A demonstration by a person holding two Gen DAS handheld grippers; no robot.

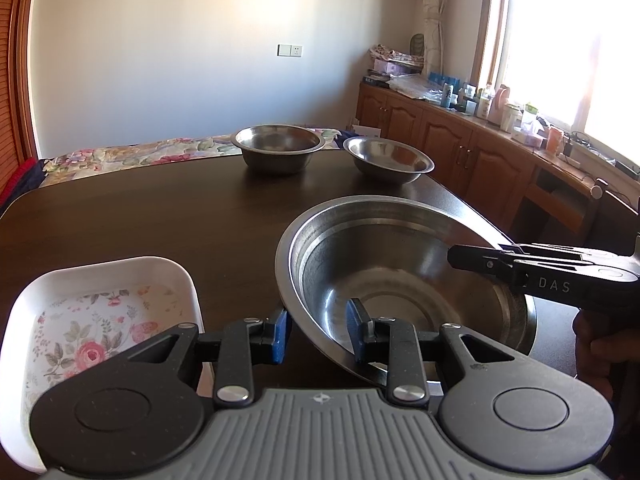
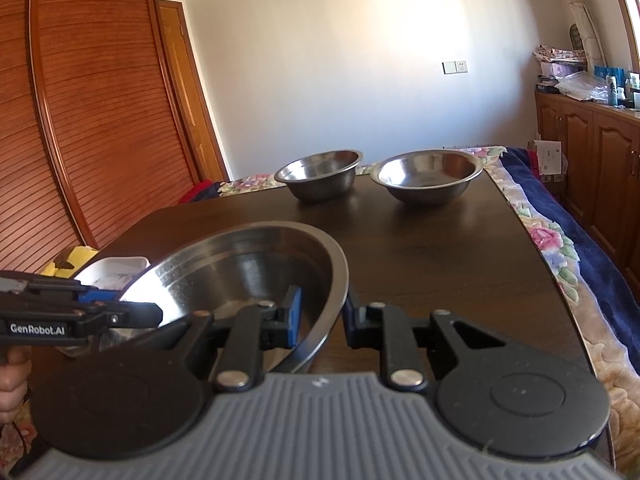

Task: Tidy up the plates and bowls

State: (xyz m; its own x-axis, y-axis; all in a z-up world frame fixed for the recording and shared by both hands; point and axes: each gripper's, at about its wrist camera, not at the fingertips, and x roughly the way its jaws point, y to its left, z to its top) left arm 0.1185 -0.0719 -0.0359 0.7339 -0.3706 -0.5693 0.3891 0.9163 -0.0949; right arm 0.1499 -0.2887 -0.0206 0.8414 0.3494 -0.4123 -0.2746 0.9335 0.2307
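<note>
A large steel bowl (image 1: 400, 264) (image 2: 248, 264) sits at the near part of the dark table (image 1: 160, 220). My left gripper (image 1: 318, 330) straddles its near-left rim, one blue pad outside and one inside, shut on the rim. My right gripper (image 2: 322, 318) clamps the bowl's right rim the same way and shows from the side in the left wrist view (image 1: 472, 260). Two smaller steel bowls stand apart at the far edge, one left (image 1: 278, 148) (image 2: 320, 176), one right (image 1: 388, 158) (image 2: 426, 174). A white rectangular dish (image 1: 100, 312) with a floral bottom lies left of the large bowl.
A floral bedspread (image 2: 552, 248) runs behind and to the right of the table. Wooden cabinets (image 1: 460, 140) with clutter line the right wall under a bright window. A slatted wooden wardrobe (image 2: 92, 120) stands at the left. A hand (image 1: 600, 344) holds the right gripper.
</note>
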